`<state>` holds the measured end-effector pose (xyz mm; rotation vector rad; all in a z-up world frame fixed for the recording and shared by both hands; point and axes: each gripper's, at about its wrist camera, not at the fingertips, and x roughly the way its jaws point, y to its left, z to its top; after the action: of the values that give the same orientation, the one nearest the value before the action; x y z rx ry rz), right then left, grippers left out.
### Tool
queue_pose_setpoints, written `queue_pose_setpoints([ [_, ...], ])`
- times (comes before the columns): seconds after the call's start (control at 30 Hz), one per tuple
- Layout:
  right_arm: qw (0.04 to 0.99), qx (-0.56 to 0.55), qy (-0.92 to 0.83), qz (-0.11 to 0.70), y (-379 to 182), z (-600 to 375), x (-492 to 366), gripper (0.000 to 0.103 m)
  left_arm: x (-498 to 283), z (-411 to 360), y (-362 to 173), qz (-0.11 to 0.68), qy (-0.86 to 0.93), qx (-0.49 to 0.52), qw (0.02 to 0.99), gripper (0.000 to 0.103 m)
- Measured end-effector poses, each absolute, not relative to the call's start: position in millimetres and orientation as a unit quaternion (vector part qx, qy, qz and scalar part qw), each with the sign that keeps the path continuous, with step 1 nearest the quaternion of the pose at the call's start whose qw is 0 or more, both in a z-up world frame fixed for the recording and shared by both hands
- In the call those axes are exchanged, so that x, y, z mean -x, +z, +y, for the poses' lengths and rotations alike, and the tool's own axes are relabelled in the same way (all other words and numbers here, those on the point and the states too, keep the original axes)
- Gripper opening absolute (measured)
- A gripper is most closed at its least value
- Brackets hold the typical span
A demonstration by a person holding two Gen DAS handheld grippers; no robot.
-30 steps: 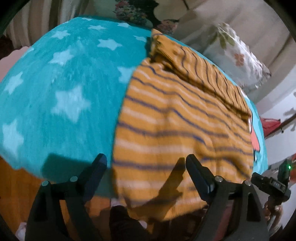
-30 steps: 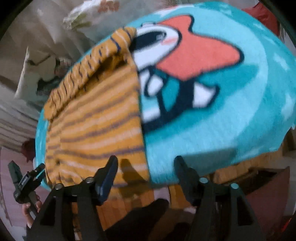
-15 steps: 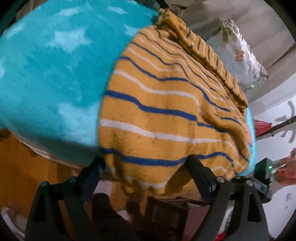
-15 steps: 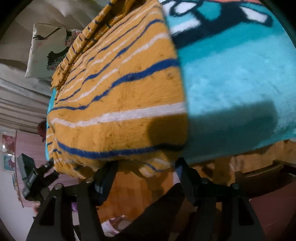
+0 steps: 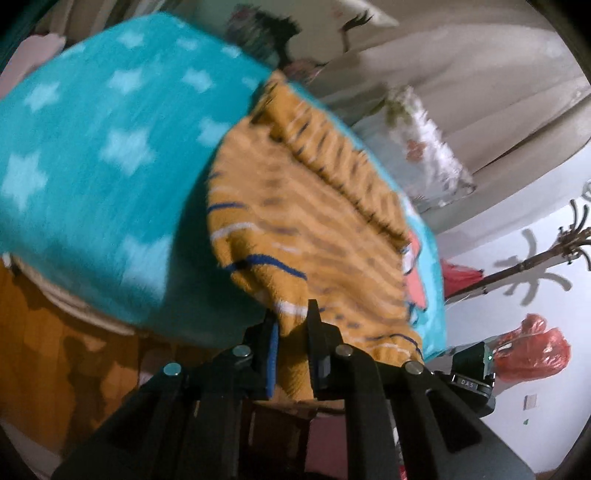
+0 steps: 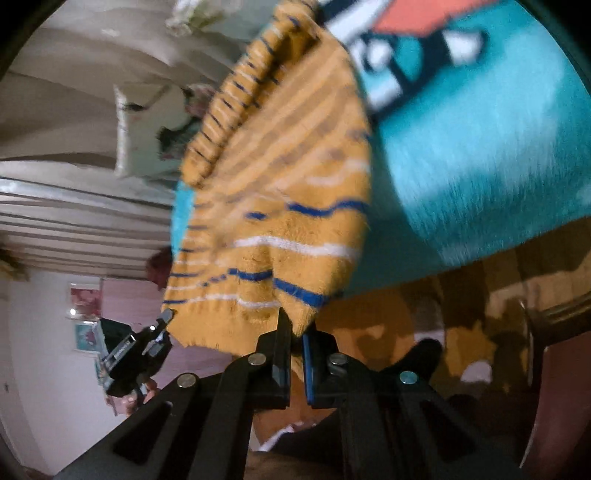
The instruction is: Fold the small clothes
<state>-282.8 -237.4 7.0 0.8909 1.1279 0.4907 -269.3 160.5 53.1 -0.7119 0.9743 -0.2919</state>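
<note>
An orange knit garment with blue and white stripes (image 5: 314,221) lies on a teal blanket with pale stars (image 5: 92,147). My left gripper (image 5: 291,321) is shut on the garment's near left hem and lifts it off the blanket. In the right wrist view the same garment (image 6: 288,206) shows, and my right gripper (image 6: 297,328) is shut on its near right hem corner. The hem hangs bunched between the two grippers. Its far end, folded over, still rests on the blanket.
The blanket has a cartoon print with a red-orange patch (image 6: 424,18). Flowered pillows (image 5: 424,147) lie beyond the garment. An orange wooden floor (image 5: 44,350) lies below the bed edge. A red plastic bag (image 5: 532,347) and a coat stand (image 5: 535,258) stand at the right.
Both grippers went from open around the hem to shut on it. The near edge of the garment has been lifted off the blanket.
</note>
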Motion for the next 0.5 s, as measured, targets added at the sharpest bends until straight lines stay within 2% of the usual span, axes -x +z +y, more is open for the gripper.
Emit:
queue_pose_setpoints([
  [0.13, 0.747, -0.411, 0.231, 0.468, 48.5, -238.7, 242.0, 0.006, 229.1, 164.4, 80.0, 0.427, -0.154, 0.343, 0.822, 0.012],
  [0.3, 0.784, -0.389, 0.214, 0.434, 98.0, -239.5, 156.6, 0.006, 110.3, 163.3, 101.9, 0.418, -0.178, 0.322, 0.831, 0.012],
  [0.5, 0.801, -0.373, 0.133, 0.449, 92.2, -234.1, 20.7, 0.006, -40.3, 142.5, 78.8, 0.454, -0.161, 0.273, 0.833, 0.013],
])
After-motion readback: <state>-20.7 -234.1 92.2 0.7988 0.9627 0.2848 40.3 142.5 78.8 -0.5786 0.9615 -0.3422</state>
